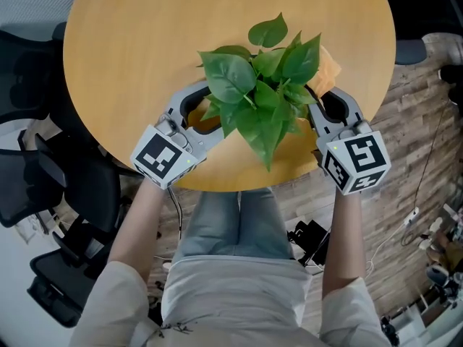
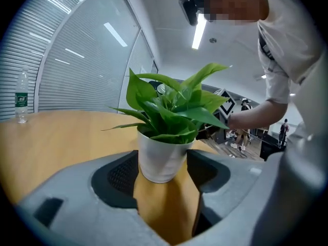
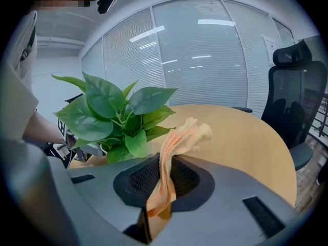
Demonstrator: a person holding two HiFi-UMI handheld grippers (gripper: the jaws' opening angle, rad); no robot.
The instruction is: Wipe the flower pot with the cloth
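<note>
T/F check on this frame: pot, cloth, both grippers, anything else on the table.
1. The right gripper is shut on an orange cloth. True.
2. The flower pot is black. False: it is white.
3. The left gripper holds the cloth too. False: its fingers stand apart, with the pot at the gap and no cloth there.
4. A water bottle stands on the table. True.
5. The pot lies tipped over. False: it stands upright.
</note>
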